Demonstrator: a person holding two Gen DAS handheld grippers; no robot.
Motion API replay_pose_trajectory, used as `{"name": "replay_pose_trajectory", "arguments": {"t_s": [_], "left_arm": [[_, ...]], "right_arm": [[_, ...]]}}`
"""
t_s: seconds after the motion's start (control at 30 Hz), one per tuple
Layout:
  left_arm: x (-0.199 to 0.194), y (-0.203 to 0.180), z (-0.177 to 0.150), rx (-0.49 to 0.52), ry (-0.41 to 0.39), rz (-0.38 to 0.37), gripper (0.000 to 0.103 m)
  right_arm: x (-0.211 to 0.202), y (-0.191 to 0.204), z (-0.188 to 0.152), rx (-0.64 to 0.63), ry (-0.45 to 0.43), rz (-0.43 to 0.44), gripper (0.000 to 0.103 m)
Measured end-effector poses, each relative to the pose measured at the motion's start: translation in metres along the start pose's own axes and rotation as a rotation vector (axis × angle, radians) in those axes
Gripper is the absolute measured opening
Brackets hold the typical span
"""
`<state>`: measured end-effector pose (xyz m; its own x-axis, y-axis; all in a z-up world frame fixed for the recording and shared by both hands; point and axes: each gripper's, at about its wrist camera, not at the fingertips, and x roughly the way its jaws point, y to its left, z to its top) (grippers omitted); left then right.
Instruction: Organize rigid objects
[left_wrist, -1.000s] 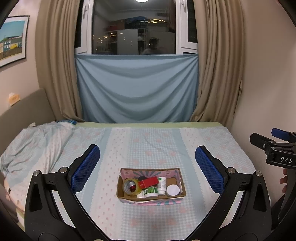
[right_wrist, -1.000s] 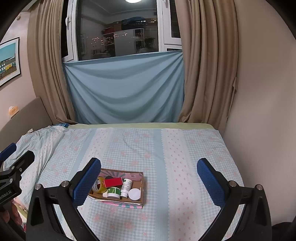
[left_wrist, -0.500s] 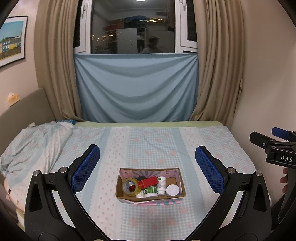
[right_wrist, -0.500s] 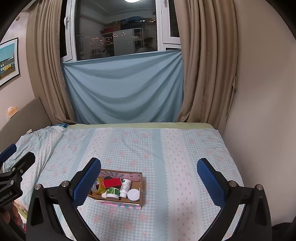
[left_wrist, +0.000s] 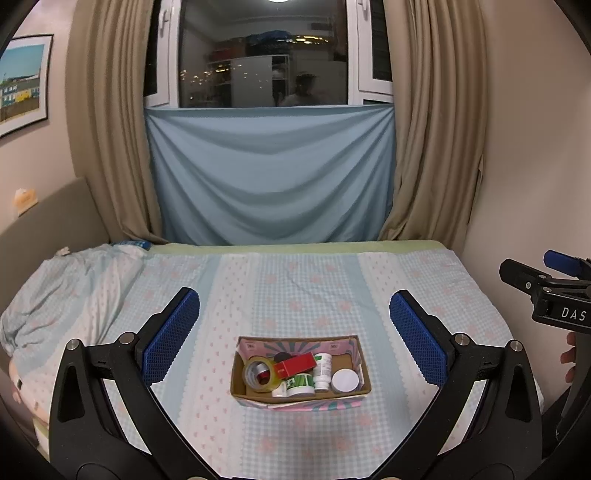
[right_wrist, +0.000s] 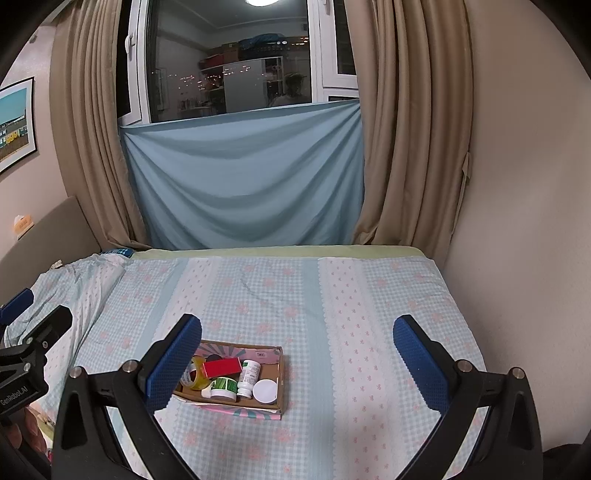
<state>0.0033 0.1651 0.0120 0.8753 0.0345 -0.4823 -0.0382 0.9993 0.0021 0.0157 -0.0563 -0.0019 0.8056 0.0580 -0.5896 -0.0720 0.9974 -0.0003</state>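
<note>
A small cardboard box (left_wrist: 364, 373) (right_wrist: 280, 373) sits on the bed. It holds a tape roll (left_wrist: 258, 373) (right_wrist: 194, 374), a red box (left_wrist: 298, 363) (right_wrist: 222, 367), a green-labelled jar (left_wrist: 300, 383) (right_wrist: 223, 387), a white bottle (left_wrist: 322, 369) (right_wrist: 248, 376) and a white round lid (left_wrist: 345, 380) (right_wrist: 265, 391). My left gripper (left_wrist: 293, 343) is open and empty, held above and in front of the box. My right gripper (right_wrist: 297, 354) is open and empty, to the right of the box.
The bed (left_wrist: 295, 288) has a light blue checked sheet, with a rumpled blanket (left_wrist: 66, 288) at the left. A wall (right_wrist: 517, 221) runs along the right edge. Curtains (left_wrist: 428, 147) and a blue cloth (left_wrist: 269, 173) hang behind the bed.
Both views have shifted only slightly; the box sits marginally lower in the frames. Both grippers stay open and nothing has been taken hold of.
</note>
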Motion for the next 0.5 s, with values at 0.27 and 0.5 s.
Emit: {"name": "replay_pose_trajectory", "arguments": {"t_s": [0.27,0.5], "left_arm": [[0.0041,0.0062,-0.0011,0.002,-0.001,-0.002,0.103],[0.0046,0.0077,-0.0008,0.005,-0.001,-0.007,0.103]], "right_arm": [[0.0035,-0.0015,0.0017,0.000,-0.002,-0.003,0.103],[0.0047,-0.0029,0.0012,0.001,-0.005,-0.007,0.103]]}}
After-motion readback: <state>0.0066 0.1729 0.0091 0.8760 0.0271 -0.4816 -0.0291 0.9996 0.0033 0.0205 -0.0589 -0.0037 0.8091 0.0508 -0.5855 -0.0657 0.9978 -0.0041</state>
